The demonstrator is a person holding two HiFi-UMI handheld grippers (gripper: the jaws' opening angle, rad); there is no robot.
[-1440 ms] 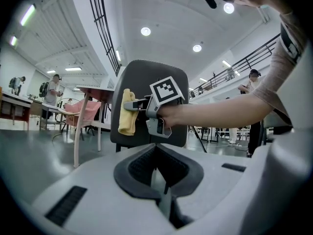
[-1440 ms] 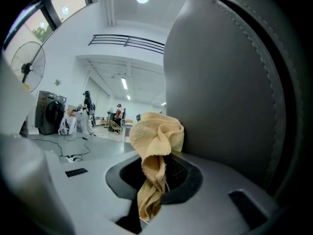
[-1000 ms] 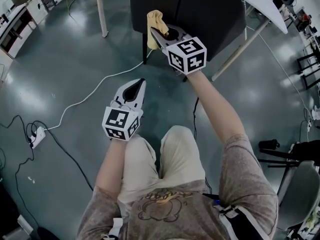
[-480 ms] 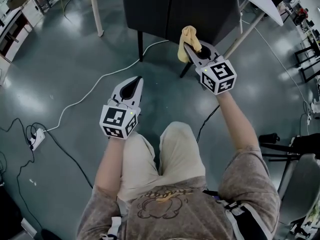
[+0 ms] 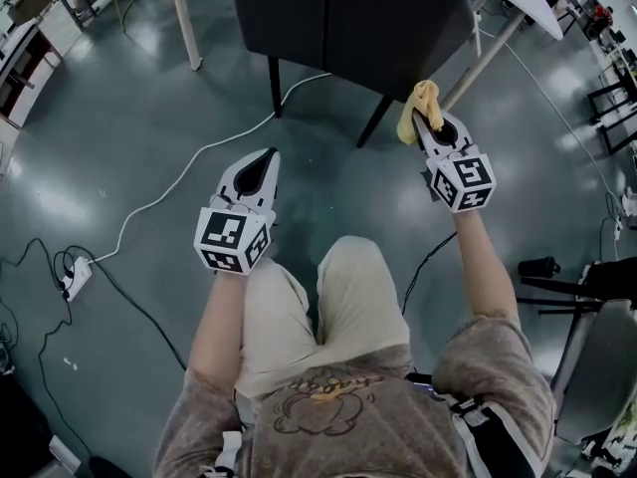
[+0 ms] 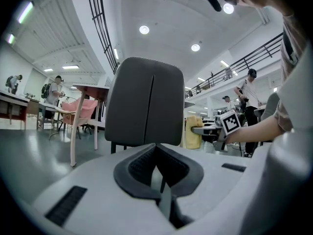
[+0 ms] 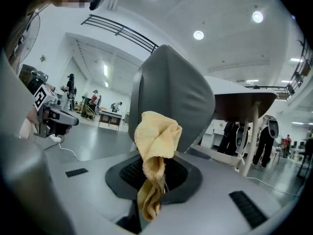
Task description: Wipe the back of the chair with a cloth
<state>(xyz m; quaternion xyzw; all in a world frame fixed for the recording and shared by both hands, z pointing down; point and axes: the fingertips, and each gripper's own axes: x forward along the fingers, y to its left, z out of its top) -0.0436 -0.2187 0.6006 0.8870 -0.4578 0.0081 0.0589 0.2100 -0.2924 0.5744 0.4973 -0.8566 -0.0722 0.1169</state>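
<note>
Now the right gripper (image 5: 430,118), at about 1 o'clock in the head view, has its jaws pinched on a bunched yellow cloth (image 5: 418,106). The cloth stands up just beside the lower right edge of the dark chair back (image 5: 348,18) at 12 o'clock; whether they touch cannot be told. At 11 o'clock the left gripper (image 5: 267,157) hangs over the floor (image 5: 129,137), jaws together with nothing between them.

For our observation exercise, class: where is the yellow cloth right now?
In the head view the cloth is right of centre, pinched in the right gripper, beside the lower right corner of the chair back.
</note>
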